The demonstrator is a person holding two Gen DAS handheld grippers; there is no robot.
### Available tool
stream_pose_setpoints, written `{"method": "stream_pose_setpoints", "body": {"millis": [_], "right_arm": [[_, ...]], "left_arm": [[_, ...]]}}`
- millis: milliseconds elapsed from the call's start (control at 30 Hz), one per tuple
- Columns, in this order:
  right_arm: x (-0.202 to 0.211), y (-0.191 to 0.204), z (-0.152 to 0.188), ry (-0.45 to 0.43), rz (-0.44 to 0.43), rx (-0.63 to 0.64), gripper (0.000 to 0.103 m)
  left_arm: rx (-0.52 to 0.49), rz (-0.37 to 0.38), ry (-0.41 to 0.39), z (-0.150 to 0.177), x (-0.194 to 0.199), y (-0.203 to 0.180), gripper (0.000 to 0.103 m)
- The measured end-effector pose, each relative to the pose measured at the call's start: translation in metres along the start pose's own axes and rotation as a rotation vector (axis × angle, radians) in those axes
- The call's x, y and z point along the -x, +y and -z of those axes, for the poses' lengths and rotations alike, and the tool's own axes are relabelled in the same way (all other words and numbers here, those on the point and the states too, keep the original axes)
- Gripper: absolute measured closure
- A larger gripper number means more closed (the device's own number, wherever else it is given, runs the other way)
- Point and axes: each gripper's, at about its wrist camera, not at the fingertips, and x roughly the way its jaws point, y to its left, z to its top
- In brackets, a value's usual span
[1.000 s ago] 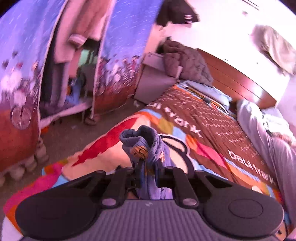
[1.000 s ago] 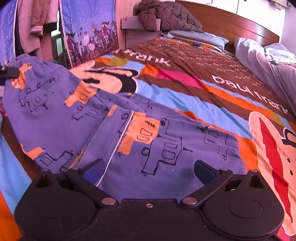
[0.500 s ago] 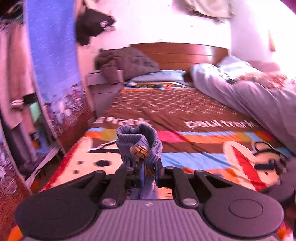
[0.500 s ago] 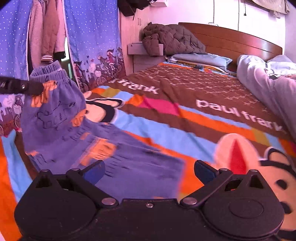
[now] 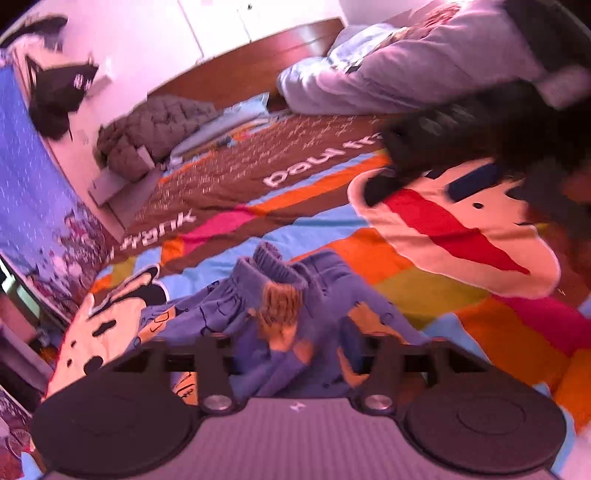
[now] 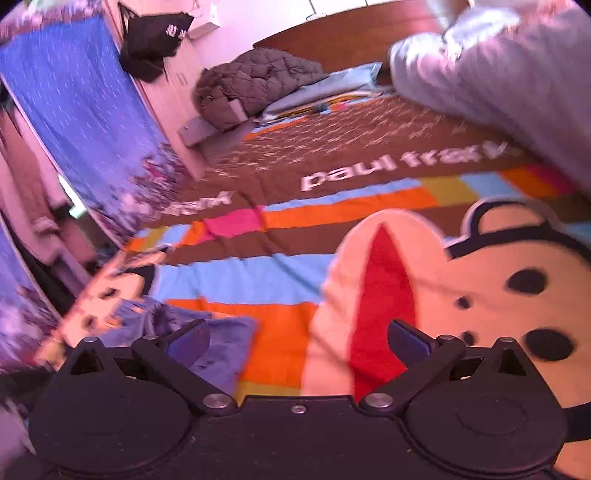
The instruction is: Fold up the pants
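Observation:
The blue pants (image 5: 295, 295) with orange prints lie bunched on the colourful bedspread (image 5: 424, 288), with the ribbed waistband (image 5: 266, 269) standing up. My left gripper (image 5: 286, 349) is just above them and its jaws are opening. Loose cloth sits between the fingers, and the pads are not pressing on it. The right wrist view catches only a corner of the pants (image 6: 166, 321), at the lower left. My right gripper (image 6: 299, 341) is open over the bedspread (image 6: 280, 350) with nothing between its fingers. It also appears as a dark blur (image 5: 461, 140) at the upper right of the left wrist view.
A grey quilted jacket (image 6: 255, 85) lies by the wooden headboard (image 6: 343, 33). A lilac duvet heap (image 6: 498, 74) fills the bed's right side. A blue curtain (image 6: 81, 110) hangs left of the bed, with a black bag (image 6: 155, 37) on the wall.
The left gripper, shut on the raised waistband before, has swung over the bed, rolled and parted its jaws. The pants now rest bunched on the bedspread. The right gripper slid right, off the pants.

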Motion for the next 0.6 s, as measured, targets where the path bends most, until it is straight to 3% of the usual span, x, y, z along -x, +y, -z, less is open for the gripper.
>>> {"method": "stream_pose_setpoints", "body": {"millis": [200,433,467,567,600], "right_arm": [[-0.015,0.011,0.006,0.058,-0.232,-0.078,0.001],[-0.041,0.041,0.012,0.116,-0.344,0.01,0.01],[-0.047,0.044,0.011,0.126,-0.352,0.01,0.012],[-0.064,0.05,0.009,0.153,-0.362,0.017,0.025],[-0.068,0.049,0.009,0.162,-0.357,0.012,0.033]], "left_arm": [[-0.032,-0.1,-0.006,0.008,0.001,-0.01,0.041],[-0.005,-0.086,0.046,0.008,-0.007,0.0,0.04],[-0.003,-0.086,0.051,0.008,-0.006,0.001,0.042],[0.01,-0.069,0.065,0.009,-0.007,0.003,0.068],[0.017,-0.075,0.078,0.009,-0.009,0.004,0.077]]}}
